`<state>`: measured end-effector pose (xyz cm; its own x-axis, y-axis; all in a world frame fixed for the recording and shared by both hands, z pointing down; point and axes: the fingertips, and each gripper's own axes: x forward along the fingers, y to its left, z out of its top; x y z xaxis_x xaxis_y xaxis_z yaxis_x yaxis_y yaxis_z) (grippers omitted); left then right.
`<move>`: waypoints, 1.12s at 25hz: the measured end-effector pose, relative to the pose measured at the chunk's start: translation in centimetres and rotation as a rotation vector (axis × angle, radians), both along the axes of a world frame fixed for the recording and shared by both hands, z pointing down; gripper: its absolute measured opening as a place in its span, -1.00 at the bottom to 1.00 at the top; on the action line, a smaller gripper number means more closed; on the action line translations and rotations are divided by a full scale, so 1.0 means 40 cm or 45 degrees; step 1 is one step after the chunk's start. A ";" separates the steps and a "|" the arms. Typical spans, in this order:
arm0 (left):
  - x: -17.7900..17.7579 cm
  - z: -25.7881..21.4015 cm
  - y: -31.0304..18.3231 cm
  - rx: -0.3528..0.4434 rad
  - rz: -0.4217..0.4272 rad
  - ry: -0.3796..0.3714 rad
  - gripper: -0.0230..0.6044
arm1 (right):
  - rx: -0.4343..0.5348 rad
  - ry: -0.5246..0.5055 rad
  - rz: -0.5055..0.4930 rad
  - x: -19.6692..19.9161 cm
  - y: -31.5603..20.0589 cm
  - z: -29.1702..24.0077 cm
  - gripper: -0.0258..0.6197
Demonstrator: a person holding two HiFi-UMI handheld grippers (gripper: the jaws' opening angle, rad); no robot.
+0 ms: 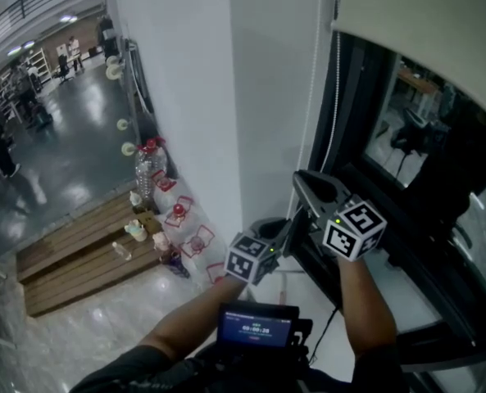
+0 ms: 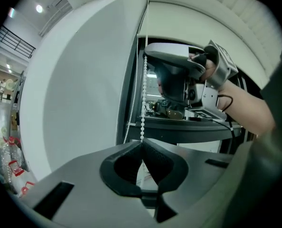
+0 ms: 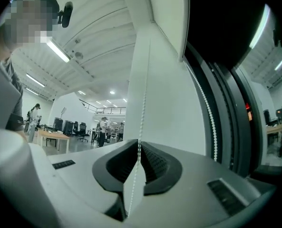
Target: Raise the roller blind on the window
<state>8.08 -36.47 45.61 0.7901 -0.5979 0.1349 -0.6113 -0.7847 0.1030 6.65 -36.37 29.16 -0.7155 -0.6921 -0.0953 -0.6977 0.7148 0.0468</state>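
Observation:
The cream roller blind hangs partly down over the dark window. Its white bead chain drops along the window frame's left side. In the left gripper view the bead chain runs straight down into my left gripper, whose jaws are shut on it. My right gripper sits higher on the same cord. In the right gripper view the bead chain passes between the closed tips of my right gripper. In the head view my left gripper is below and left of my right gripper.
A white pillar stands just left of the window. Water bottles and small items line its base beside a wooden pallet. A small screen device sits at my chest. People stand far off in the hall.

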 end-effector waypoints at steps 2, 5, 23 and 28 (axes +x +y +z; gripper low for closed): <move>0.001 0.002 0.000 0.004 0.006 -0.002 -0.94 | -0.017 -0.030 -0.007 0.004 -0.001 0.003 -0.88; 0.004 -0.001 -0.001 0.008 0.015 -0.003 -0.94 | -0.025 -0.046 -0.007 0.003 -0.006 0.002 -0.88; 0.001 0.235 0.019 -0.211 0.061 -0.141 -0.94 | -0.176 -0.047 0.049 0.002 -0.003 0.240 -0.88; 0.001 0.273 0.027 -0.228 0.059 -0.162 -0.94 | -0.206 -0.022 0.051 0.002 -0.004 0.284 -0.88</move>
